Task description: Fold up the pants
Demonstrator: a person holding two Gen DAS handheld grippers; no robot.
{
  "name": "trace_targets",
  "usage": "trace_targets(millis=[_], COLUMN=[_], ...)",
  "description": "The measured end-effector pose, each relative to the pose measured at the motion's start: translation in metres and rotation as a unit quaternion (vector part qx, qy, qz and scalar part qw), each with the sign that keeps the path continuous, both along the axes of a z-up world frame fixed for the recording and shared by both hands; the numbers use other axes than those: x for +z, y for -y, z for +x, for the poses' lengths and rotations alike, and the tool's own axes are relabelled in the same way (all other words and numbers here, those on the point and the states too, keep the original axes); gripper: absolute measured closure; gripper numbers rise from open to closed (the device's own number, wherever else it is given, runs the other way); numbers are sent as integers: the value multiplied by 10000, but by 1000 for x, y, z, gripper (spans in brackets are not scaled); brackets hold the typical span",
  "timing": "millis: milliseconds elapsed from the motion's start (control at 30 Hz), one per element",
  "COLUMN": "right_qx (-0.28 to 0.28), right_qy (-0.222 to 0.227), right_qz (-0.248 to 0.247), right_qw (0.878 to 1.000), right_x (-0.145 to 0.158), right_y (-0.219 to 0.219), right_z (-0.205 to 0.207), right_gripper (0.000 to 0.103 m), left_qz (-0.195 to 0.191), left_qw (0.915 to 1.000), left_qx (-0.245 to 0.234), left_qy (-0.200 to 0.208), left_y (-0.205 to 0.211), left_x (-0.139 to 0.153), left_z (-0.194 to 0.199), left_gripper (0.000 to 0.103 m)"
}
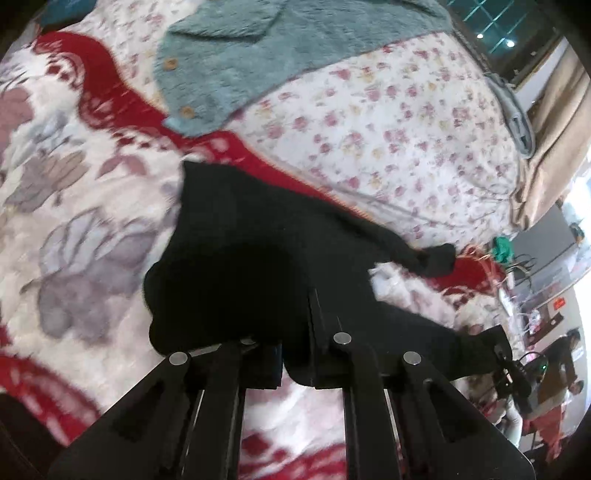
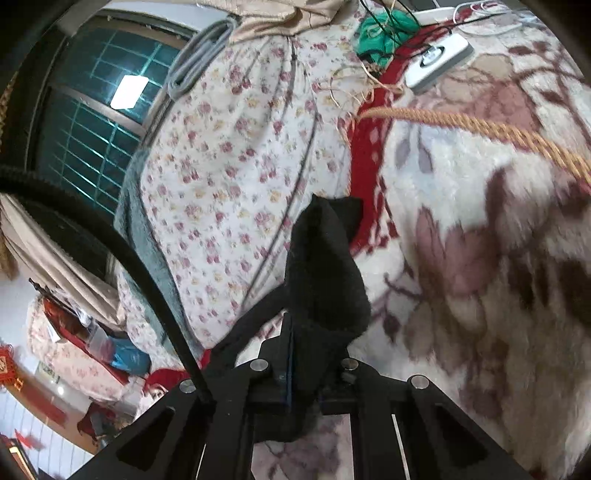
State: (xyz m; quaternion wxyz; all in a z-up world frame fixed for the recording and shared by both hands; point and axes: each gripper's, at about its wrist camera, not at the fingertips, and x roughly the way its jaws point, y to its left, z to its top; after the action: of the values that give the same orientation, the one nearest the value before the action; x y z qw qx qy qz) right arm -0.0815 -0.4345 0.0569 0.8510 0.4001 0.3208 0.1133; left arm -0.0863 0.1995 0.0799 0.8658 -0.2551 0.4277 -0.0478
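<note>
Black pants (image 1: 266, 236) draped over a bed, spread across the fleecy red-and-white flower blanket (image 1: 74, 221) with one edge reaching the small-flowered sheet (image 1: 388, 129); bulk of the cloth bunched in a dark mound right ahead of the left gripper (image 1: 295, 354); one leg trailing off toward the right of the left wrist view, its cuff lying on the red border of the blanket. Left fingers (image 1: 321, 332) closed on a fold of the pants, cloth pinched between them and hanging below the tips. Seen at the far right of the same view, the right gripper (image 1: 511, 369) at the end of another stretch of black cloth.

In the right wrist view, right gripper (image 2: 303, 373) clamped tight on a pants leg, its fingers (image 2: 286, 362) drawn together with a thick roll of black fabric (image 2: 325, 280) standing up out of them and lifted clear of the blanket (image 2: 480, 258); a taut strip of the same cloth running off to the left.

Fuzzy teal cardigan (image 1: 236, 62) with wooden buttons lying on the sheet beyond the pants; gold twisted cord (image 2: 461, 127) across the blanket; white power strip (image 2: 439, 61) and a green bundle (image 2: 384, 29) at the far edge; barred window (image 2: 96, 122) to the left.
</note>
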Motion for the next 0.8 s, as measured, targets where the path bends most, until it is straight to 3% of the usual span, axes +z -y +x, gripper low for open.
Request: trace_targets(millis=[67,133,167,233,367,467,633,800], right_qx=[0,-130,-96,-49,-247,-343,-317,82], right_qy=[-608,-1497,-1689,-1614,-1482,-1257,-629,-146], right_qz=[-396,-940,-1056,-1210,-1498,-1509,-1336,-606], right_qw=[9974,9842,9799,9794,9772,9799,9885,9980], right_x=[-17,-40,-45,-41,-19,-4,25,34], right_y=[-6,-6,-6,-9,-7,-5,-12,-32], right_z=[3,7,8,5,-6,-12,-9,27], right_gripper=[95,88,88,84,76,70,60,57], left_qz=[105,149,186,159,-10,-140,666,268], left_qw=[9998,9992,9989,9985,9970,9956,9910,9960], left_qx=[31,40,58,149,492,670,1142,847], left_qy=[-179,-369,-433,-495,-592,-641,-227,126], left_y=[-4,-4,-3,-4,-21,-36,-48,-43], left_x=[-15,-34,-42,-52,-57,-53,-15,15], left_z=[-9,-15,-18,-21,-29,-41,-64,-52], left_gripper=[94,93,90,84,49,47,47,43])
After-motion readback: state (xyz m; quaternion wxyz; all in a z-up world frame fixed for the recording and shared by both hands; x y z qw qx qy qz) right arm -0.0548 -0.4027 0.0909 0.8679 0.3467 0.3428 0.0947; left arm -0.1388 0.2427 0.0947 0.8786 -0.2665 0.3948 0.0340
